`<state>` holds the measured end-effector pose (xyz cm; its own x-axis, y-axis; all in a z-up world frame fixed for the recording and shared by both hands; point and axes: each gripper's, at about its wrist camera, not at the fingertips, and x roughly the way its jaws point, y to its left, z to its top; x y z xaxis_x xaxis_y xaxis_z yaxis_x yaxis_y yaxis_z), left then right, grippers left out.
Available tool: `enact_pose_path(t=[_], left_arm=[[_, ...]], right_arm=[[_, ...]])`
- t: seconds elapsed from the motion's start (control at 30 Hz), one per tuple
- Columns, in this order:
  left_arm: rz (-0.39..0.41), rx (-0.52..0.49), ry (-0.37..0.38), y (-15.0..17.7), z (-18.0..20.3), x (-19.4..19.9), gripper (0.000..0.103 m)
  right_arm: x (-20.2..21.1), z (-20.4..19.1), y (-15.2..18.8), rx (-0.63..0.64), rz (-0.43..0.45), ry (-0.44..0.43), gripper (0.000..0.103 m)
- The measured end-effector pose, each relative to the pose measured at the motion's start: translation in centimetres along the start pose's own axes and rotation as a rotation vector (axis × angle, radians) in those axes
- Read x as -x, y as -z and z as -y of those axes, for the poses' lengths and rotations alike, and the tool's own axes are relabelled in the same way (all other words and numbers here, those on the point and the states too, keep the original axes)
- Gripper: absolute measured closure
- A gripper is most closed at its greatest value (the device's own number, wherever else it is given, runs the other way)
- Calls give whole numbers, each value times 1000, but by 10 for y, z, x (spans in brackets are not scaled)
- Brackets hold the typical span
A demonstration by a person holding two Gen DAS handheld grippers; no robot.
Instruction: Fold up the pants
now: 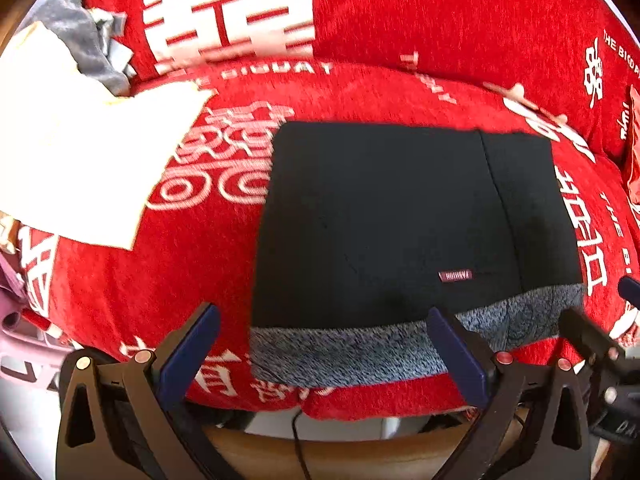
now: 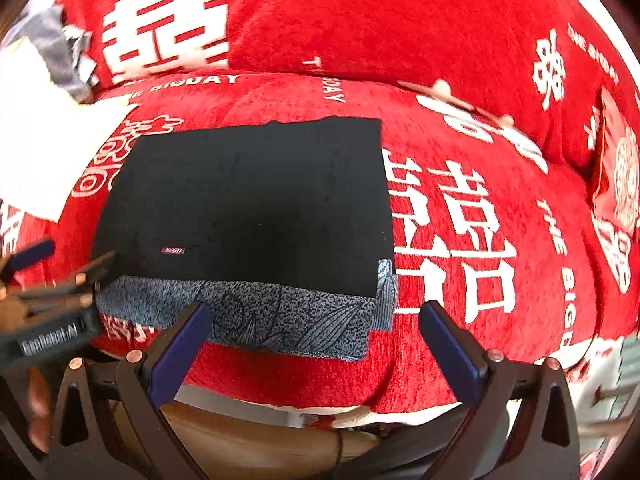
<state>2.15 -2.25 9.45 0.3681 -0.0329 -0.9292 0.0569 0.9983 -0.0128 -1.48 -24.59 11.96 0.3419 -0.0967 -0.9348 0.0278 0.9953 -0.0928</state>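
Observation:
Black pants [image 1: 392,224] [image 2: 248,204] lie folded into a flat rectangle on the red sofa cover. A speckled grey lining band [image 1: 360,352] [image 2: 280,316] shows along their near edge, and a small red label [image 1: 455,275] sits near it. My left gripper [image 1: 324,332] is open, hanging over the near edge of the pants with nothing between its fingers. My right gripper [image 2: 316,328] is open too, above the right near corner of the pants, holding nothing. The right gripper also appears at the right edge of the left wrist view, and the left gripper at the left edge of the right wrist view.
The red cover [image 1: 400,20] [image 2: 480,200] with white characters drapes the seat and backrest. A cream cloth [image 1: 80,152] and a crumpled grey garment [image 1: 88,40] lie to the left. A red patterned cushion [image 2: 616,176] sits at the right. Floor and a cable [image 1: 300,440] show below the seat edge.

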Motion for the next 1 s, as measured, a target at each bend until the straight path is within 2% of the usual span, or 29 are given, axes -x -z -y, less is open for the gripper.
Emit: enact_pose_path(t=[0.07, 0.17, 0.43, 0.8, 1.0], left_arm=[[-20, 7, -19, 0, -3, -4, 0], [-10, 17, -7, -1, -4, -3, 0], [-12, -42, -23, -3, 7, -9, 0], [-33, -50, -23, -5, 13, -13, 0], [-36, -37, 48, -6, 14, -8, 0]], right_arm=[[-2, 3, 0, -8, -4, 3, 0], [-7, 8, 1, -24, -14, 9, 0], [-22, 12, 6, -33, -61, -9, 0], [-23, 15, 4, -32, -70, -24, 0], [-22, 17, 3, -33, -61, -16, 0]])
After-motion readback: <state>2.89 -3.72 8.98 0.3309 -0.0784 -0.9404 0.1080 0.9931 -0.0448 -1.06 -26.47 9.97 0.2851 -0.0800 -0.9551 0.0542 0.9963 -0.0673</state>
